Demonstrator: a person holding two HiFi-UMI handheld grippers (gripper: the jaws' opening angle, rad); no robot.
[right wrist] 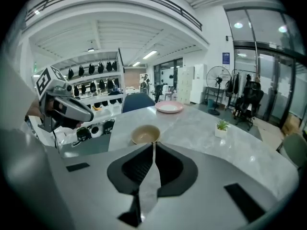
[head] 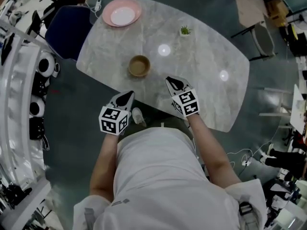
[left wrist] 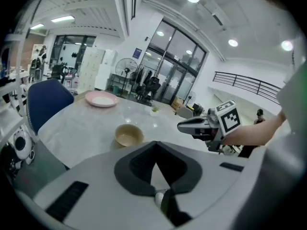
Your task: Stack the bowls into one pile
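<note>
The only print that could be made out was the black-and-white square marker pattern on the cube of each tool; a small blue sign (left wrist: pixel 138 52) on the far white wall was too small to read.

The tan bowl (head: pixel 139 65) stood upright and alone near the middle of the grey marble-patterned bench (head: pixel 206 75), closer to its near-left edge. Well apart from it, at the far-left end of the bench, sat a pink dish (head: pixel 122 12) with a white dish (head: pixel 123 16) resting inside it. A small potted plant (head: pixel 185 30) stood towards the far right, clear of both.

The left tool (head: pixel 128 95) hung just off the near edge of the bench, over the floor, its jaws clenched together with nothing between them. The right tool (head: pixel 170 80) hovered over the near edge, to the right of the bowl, its jaws likewise pressed together and empty. Both pointed towards the bowl from the near side, and only bare bench surface lay between them and it.

A blue chair (head: pixel 69 25) was drawn up at the far-left side of the bench, beside the pink dish. White shelving (head: pixel 21 80) ran along the left of the room, a standing fan (right wrist: pixel 214 75) stood by the glass wall beyond, and cables lay on the floor at the right
</note>
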